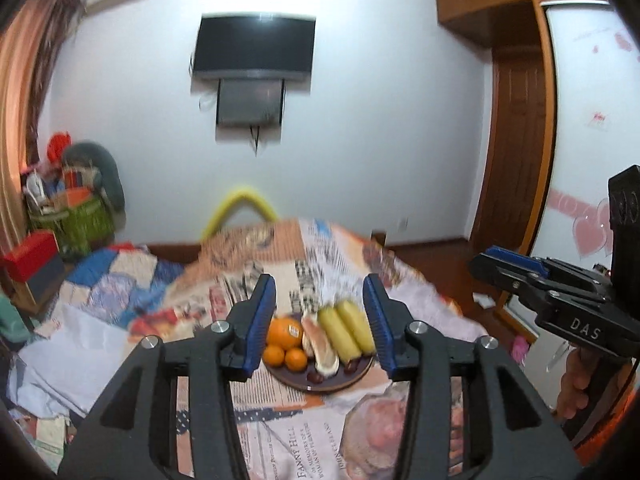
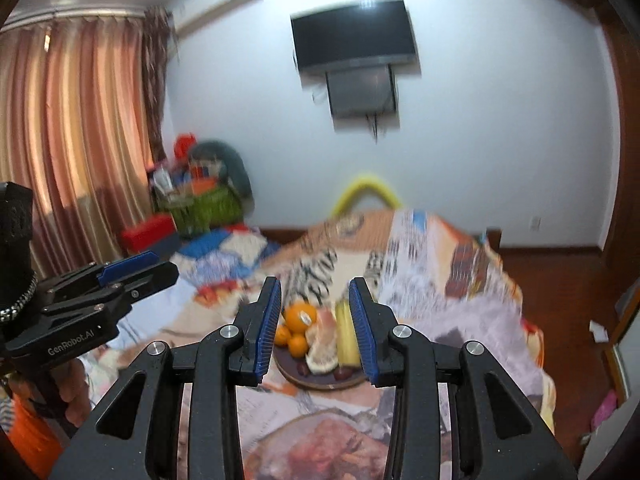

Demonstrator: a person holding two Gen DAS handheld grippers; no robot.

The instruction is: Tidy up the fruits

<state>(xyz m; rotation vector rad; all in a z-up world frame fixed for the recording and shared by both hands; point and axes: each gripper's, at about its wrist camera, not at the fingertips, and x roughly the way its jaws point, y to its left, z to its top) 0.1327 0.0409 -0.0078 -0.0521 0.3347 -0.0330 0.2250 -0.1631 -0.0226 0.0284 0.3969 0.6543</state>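
Observation:
A dark round plate point(image 1: 340, 385) sits on a newspaper-covered table point(image 1: 304, 440). It holds a big orange point(image 1: 283, 331) with two small ones in front, a peeled pinkish citrus piece point(image 1: 320, 350), two yellow bananas point(image 1: 349, 330) and small dark red fruits point(image 1: 316, 377). My left gripper point(image 1: 319, 286) hovers open before the plate with nothing between its blue pads. To its right my right gripper point(image 1: 486, 260) is seen side-on. In the right wrist view my right gripper point(image 2: 315, 286) is open, narrower, and empty, framing the plate point(image 2: 320, 385), oranges point(image 2: 301, 316) and bananas point(image 2: 346, 336).
A quilt-covered bed point(image 1: 112, 280) lies left of the table, with a red box point(image 1: 30, 254) and a green basket point(image 1: 74, 216) of clutter beyond. A yellow hoop point(image 1: 240, 204) rises behind the table. A wooden wardrobe point(image 1: 520, 120) stands at the right.

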